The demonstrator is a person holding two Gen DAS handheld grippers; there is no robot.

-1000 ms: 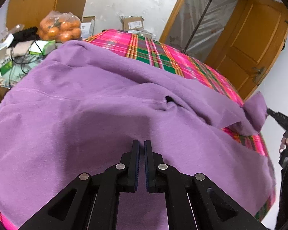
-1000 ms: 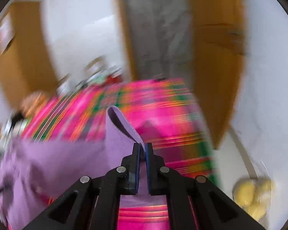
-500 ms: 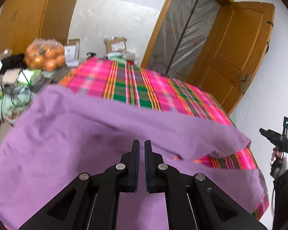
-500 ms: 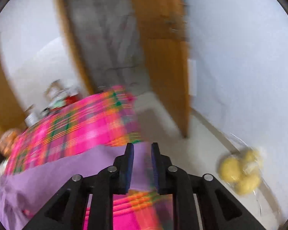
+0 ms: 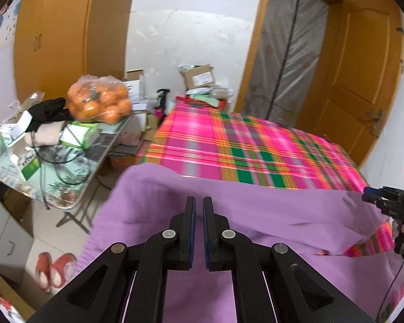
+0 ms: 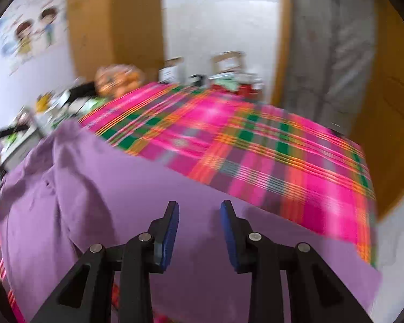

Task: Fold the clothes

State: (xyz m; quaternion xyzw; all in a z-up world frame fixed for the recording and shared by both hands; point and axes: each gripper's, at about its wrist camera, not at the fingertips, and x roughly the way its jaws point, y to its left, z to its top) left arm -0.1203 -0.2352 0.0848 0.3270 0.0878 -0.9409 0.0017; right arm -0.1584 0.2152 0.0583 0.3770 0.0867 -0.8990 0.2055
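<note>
Left wrist view: left gripper [image 5: 198,207] w/ jaws together, only a thin slit between the blue pads; purple garment [image 5: 256,215] sits right behind/under the fingers, can't tell if any cloth is nipped in there. Garment lies over the near end of the plaid cloth [image 5: 242,145], its left edge hanging off the near-left corner toward the floor; lower part cut off by the gripper body. Far right, the right gripper [image 5: 374,192] pokes in at the frame edge, mostly cropped, hand behind it barely visible. Left side: folding table [image 5: 75,185] piled w/ boxes, cables, bag of oranges [image 5: 99,102]; green box labels too small to read. Red slippers [image 5: 51,269] on the floor near-left. Cardboard boxes at far end, label print unreadable. Wooden door [image 5: 363,80] far right.

Right wrist view: heavily blurred. Right gripper [image 6: 199,207] jaws apart & opening, nothing between the pads, purple garment [image 6: 121,188] below them, bunched in a ridge at left. Only this view shows the cartoon wall sticker [image 6: 27,37] clearly, any text on it smeared. Oranges & boxes at far end just blobs. Slippers & door handle not seen here; left gripper a dark sliver at far-left edge, hard to make out
</note>
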